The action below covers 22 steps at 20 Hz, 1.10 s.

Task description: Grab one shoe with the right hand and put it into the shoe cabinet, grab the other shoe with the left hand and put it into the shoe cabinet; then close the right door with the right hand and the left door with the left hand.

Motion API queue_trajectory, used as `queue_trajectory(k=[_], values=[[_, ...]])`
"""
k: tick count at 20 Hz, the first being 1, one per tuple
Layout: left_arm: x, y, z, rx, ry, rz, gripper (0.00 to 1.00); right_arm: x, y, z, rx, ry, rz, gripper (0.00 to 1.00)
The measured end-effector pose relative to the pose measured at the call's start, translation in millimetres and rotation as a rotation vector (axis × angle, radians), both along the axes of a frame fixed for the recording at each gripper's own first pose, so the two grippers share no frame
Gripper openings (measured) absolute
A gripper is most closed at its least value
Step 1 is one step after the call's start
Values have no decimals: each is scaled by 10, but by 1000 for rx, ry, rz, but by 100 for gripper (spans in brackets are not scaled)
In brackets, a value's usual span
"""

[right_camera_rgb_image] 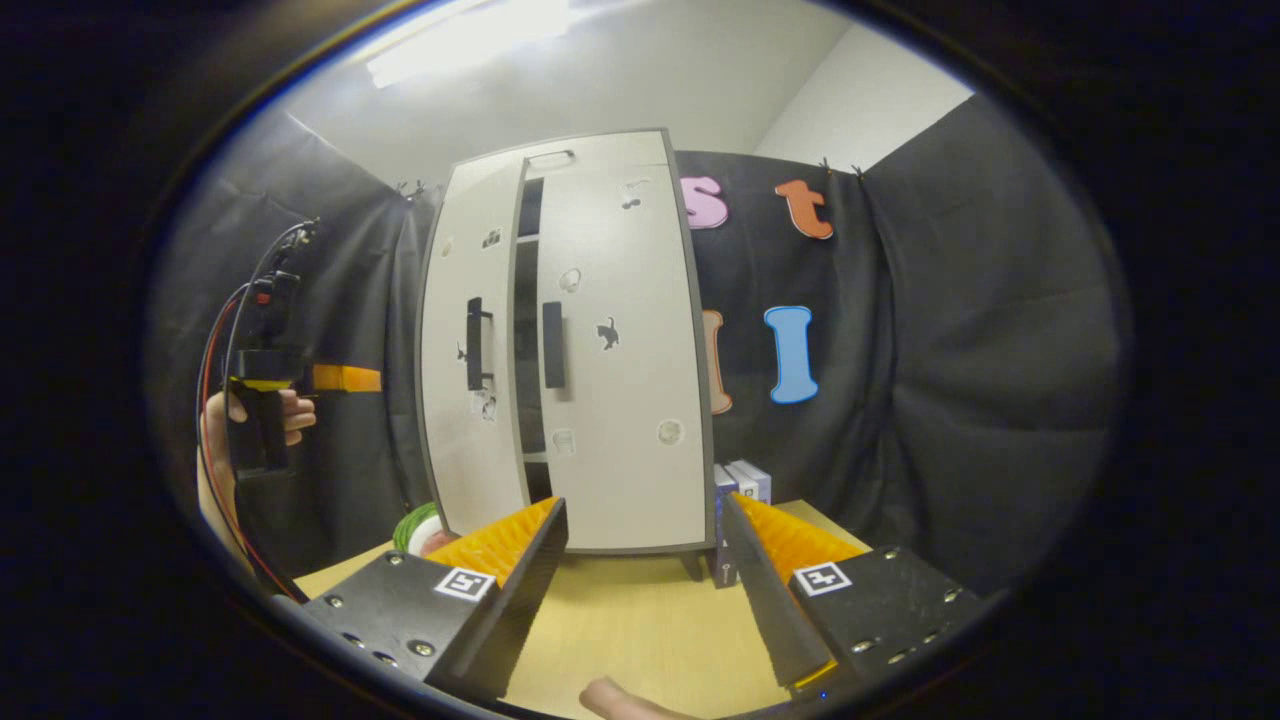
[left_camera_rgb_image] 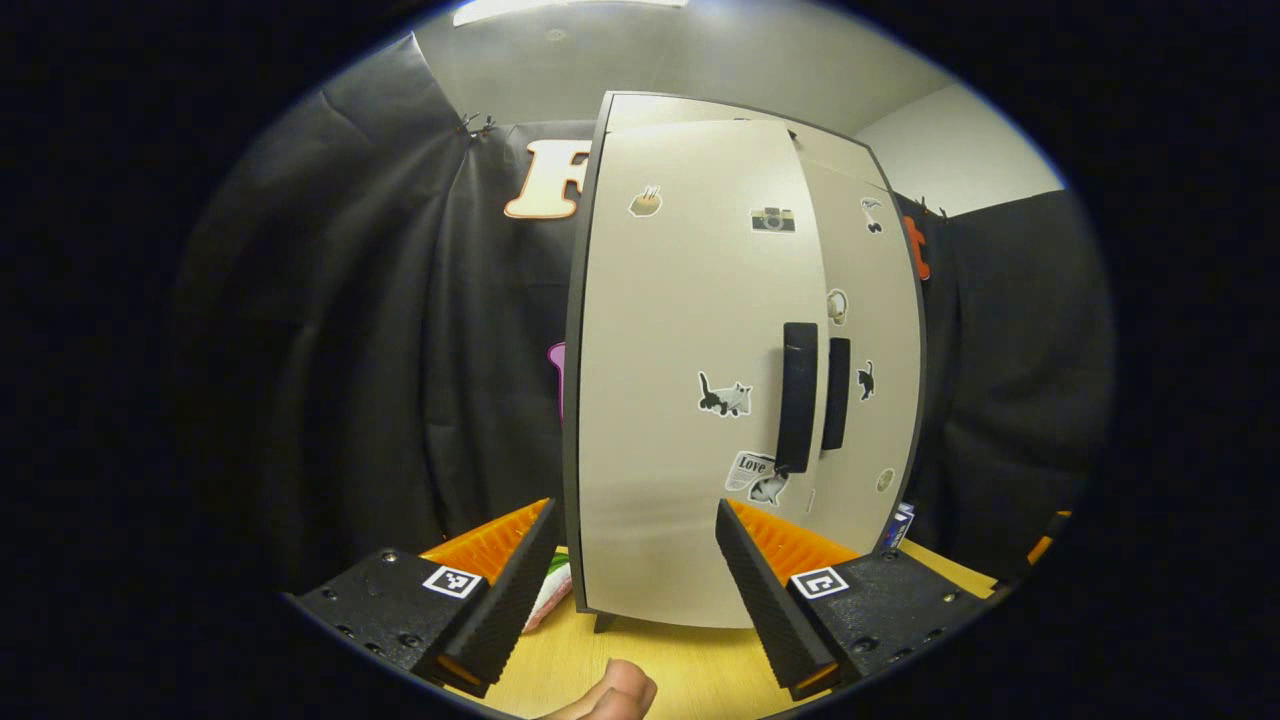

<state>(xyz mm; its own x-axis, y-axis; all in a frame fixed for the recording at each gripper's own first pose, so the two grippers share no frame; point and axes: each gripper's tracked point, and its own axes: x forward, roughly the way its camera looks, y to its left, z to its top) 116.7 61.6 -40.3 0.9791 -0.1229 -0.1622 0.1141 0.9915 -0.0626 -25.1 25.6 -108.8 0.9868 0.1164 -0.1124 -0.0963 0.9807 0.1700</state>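
Two doors are fronting the shoe cabinet, which is standing upright on the wooden counter in the centre of the right gripper view. The right door is sitting flush, while the left door is hanging slightly ajar, leaving a dark slit in the middle through which shelf edges are showing; whether the shoes are lying inside cannot be told. In the left gripper view the left door is looming centre frame, its black bar handle sitting right of centre. The door is looking like a light, stiff panel that should swing easily on its hinges; a push on its flat face near the handle side is probably the best place to take it. The left gripper is showing its jaws spread wide at the bottom of its frame, holding nothing. The right gripper is likewise gaping wide and empty. Small boxes are standing just beside the cabinet's lower right corner.
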Motion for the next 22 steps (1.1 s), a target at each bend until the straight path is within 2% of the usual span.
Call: queue_trajectory(k=[2,3,4,6,7,8,12,14,15,16,18,22], values=[[-76,0,-31,18,9,0,96,0,25,43,-2,7,-4,93],[-106,-18,-42,24,14,-4,93,6,44,67,3,9,-10,93],[-153,-31,-48,26,12,-4,96,1,64,108,6,9,-14,90],[-253,-59,-43,23,-3,0,97,18,96,171,14,7,-22,93],[-315,-109,-27,15,-10,-9,94,30,106,211,11,3,-28,93],[-384,-154,-44,9,-3,-12,96,27,106,249,6,0,-33,93],[-641,-392,-16,17,-16,-40,97,65,195,427,-22,-26,-53,93],[-755,-430,10,46,-49,-29,96,53,239,481,-45,-38,-62,93],[-816,-450,3,60,-57,-20,93,47,277,495,-51,-41,-59,90],[-876,-480,-16,65,-64,-15,96,46,328,495,-51,-43,-53,93],[-995,-535,-58,55,-83,-1,96,46,369,502,-51,-44,-51,90],[-1215,-552,-354,43,-40,4,98,7,429,458,-63,-44,-64,93]])
